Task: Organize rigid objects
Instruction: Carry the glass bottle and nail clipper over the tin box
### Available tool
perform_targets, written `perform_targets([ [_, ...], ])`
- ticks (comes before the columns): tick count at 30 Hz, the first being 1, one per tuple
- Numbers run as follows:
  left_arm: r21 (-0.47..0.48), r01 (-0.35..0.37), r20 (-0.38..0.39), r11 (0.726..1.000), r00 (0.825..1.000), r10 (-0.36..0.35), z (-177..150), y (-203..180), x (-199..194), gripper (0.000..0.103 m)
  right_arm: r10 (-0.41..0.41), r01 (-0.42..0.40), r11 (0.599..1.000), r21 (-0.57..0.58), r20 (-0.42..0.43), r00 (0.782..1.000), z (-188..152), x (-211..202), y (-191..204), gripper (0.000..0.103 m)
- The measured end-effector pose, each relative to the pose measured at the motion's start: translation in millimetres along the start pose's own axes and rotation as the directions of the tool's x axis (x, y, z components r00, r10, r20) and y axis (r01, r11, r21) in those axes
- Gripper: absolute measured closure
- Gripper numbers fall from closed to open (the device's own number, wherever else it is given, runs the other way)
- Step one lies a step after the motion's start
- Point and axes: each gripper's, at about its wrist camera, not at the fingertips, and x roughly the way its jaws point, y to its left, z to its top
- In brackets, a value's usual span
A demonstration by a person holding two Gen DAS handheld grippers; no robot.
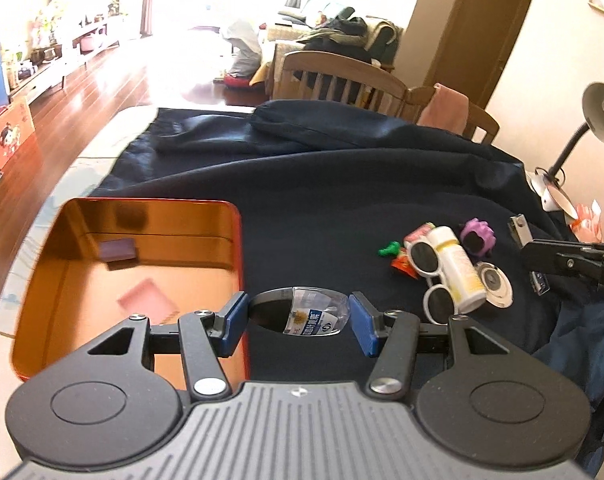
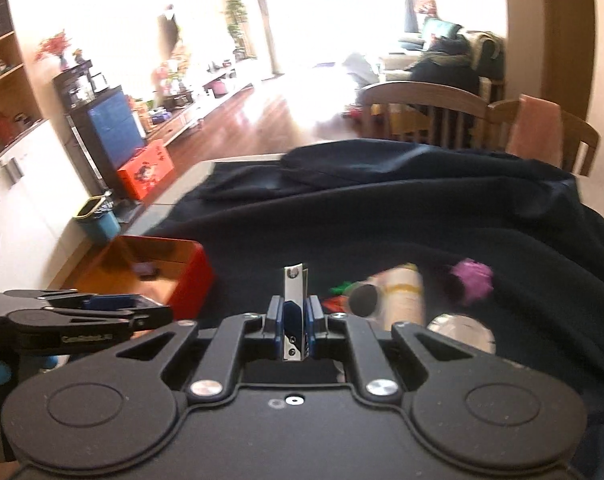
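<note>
In the left wrist view my left gripper (image 1: 297, 324) is shut on a clear plastic container (image 1: 316, 312) with a printed label, held between the blue pads (image 1: 233, 324) above the dark cloth. Just left of it stands an open orange tin box (image 1: 237, 240). In the right wrist view my right gripper (image 2: 295, 320) is shut on a shiny metal nail clipper (image 2: 294, 300) that sticks up between the pads. The left view shows that gripper (image 1: 542, 256) at the right edge. A pile lies between: white sunglasses (image 1: 426, 264), a white bottle (image 1: 460, 268), a purple toy (image 1: 478, 236).
A dark blue cloth (image 1: 342, 184) covers the table. The box holds a purple block (image 1: 117, 250) and a pink card (image 1: 149, 300). A green toy (image 1: 390, 249) and a round silver disc (image 1: 496, 280) lie in the pile. A desk lamp (image 1: 598, 116) and wooden chairs (image 1: 342, 76) stand behind.
</note>
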Motion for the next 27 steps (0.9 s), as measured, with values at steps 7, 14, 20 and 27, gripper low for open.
perform_targets([
  [7,-0.026,-0.024,0.0,0.999,1.0,0.024,6.8,43.1,-11.4,0.049,0.053,-0.054,0.997,-0.056,-0.012,0.999,10.4,22.0,54.6,0.092],
  [14,-0.029,-0.065,-0.002,0.997,0.998,0.065,18.3,86.7,-15.1,0.049,0.08,-0.082,0.994,-0.078,-0.037,0.996,18.4,54.6,100.1,0.092],
  [20,-0.028,-0.076,-0.032,0.997,0.997,0.075,29.1,119.7,-2.3,0.049,0.088,-0.094,0.993,-0.076,-0.078,0.993,20.6,88.2,126.0,0.092],
  [27,0.025,-0.092,-0.068,0.995,0.993,0.093,39.1,136.7,29.4,0.049,0.068,-0.079,0.992,-0.096,-0.121,0.99,27.6,136.6,145.5,0.092],
])
